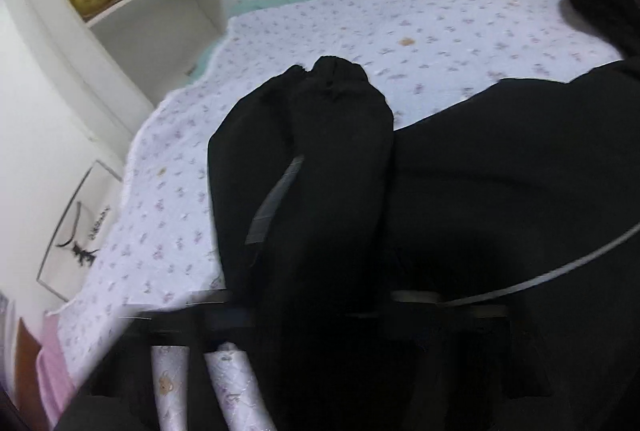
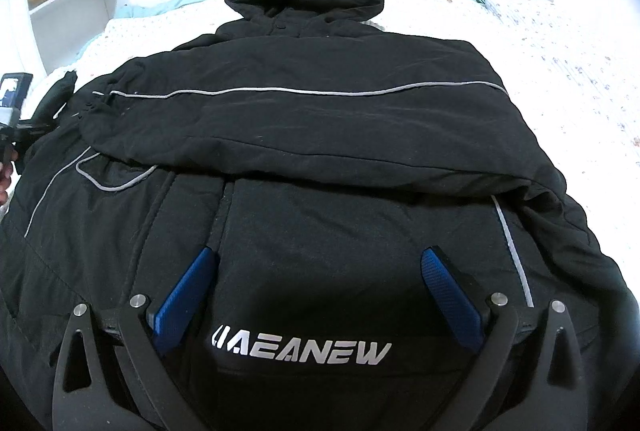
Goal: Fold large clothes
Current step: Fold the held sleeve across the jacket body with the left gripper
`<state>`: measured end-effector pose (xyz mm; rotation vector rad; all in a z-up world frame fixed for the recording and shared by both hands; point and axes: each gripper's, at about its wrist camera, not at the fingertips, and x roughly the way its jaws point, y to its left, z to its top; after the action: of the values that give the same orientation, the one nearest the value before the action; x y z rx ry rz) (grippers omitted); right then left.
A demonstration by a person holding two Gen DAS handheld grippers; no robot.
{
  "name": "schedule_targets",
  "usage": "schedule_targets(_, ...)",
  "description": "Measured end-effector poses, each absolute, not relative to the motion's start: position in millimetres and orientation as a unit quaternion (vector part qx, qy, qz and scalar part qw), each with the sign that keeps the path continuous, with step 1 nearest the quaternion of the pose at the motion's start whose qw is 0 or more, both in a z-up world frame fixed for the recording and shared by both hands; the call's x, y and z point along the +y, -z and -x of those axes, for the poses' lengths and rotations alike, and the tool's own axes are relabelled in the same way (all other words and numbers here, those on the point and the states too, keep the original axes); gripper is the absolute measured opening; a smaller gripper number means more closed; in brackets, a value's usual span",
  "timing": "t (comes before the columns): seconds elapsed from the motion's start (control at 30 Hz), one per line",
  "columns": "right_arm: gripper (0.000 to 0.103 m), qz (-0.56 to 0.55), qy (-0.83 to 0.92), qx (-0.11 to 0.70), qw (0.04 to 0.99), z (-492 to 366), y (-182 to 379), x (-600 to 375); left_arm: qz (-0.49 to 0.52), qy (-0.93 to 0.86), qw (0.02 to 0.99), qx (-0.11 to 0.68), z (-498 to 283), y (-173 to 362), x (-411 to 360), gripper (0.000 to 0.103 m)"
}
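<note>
- My right claw [image 2: 318, 263] stands spread as wide as it goes, its blue ribbed pads [image 2: 186, 295] apart and gripping nothing — they hover over the lower front of the black padded jacket with grey piping [image 2: 304, 119].
- The jacket lies spread on the white floral bedspread [image 2: 560, 71], one sleeve folded across its chest.
- My left claw [image 1: 316, 191] is clenched on the jacket's other black sleeve [image 1: 320, 119] — fabric hides its fingers.

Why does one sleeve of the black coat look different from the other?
The flat sleeve lies stretched across the coat; the held sleeve sticks out, bunched, at its side. Nothing grips the flat sleeve; the left gripper seems shut on the held sleeve. Both are black with a grey stripe.
</note>
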<state>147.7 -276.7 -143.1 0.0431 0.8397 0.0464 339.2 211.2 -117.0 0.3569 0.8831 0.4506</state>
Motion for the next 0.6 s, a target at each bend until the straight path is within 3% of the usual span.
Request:
schedule_targets(0.27, 0.103, -0.026, -0.026, 0.399, 0.916, -144.1, 142.6, -277.6, -0.047, -0.102, 0.931, 0.346, -299.9, 30.3, 196.5, 0.014)
schedule_targets(0.43, 0.103, -0.026, -0.028, 0.395, 0.918, -143.2, 141.6, -277.4, -0.065, 0.008, 0.955, 0.29, -265.4, -28.6, 116.6, 0.014)
schedule_targets(0.6, 0.103, -0.035, -0.035, 0.391, 0.919, -141.1, 141.4, -279.9, -0.065, 0.142, 0.942, 0.296, -248.2, -38.2, 23.6, 0.014)
